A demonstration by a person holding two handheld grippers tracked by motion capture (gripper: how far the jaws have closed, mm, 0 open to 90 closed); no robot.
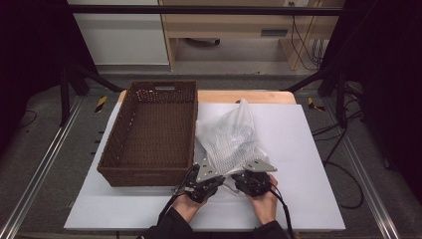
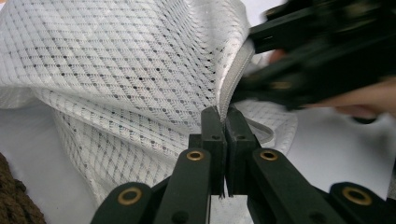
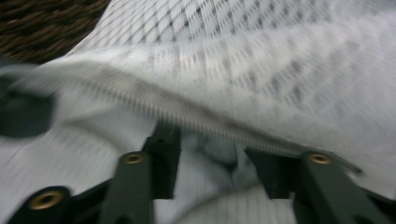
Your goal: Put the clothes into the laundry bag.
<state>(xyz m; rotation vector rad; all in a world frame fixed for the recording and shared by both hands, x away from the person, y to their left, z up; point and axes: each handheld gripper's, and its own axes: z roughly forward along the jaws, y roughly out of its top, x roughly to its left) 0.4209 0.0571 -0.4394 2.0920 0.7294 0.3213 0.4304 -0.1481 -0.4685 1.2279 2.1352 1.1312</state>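
Observation:
A white mesh bag lies crumpled on the white board, right of a brown wicker basket. Both grippers sit at the bag's near edge. My left gripper is shut on the bag's zipper edge, which rises from between its jaws. My right gripper stands just to its right with jaws apart. The zipper band runs across over the right jaws' tips, with loose mesh behind; the pads press on nothing. In the left gripper view the right gripper is a dark blur close by.
The basket holds nothing and stands on the left half of the white board; its weave shows at a corner. Bare board lies right of the bag. Metal rails and cables run along the floor on both sides.

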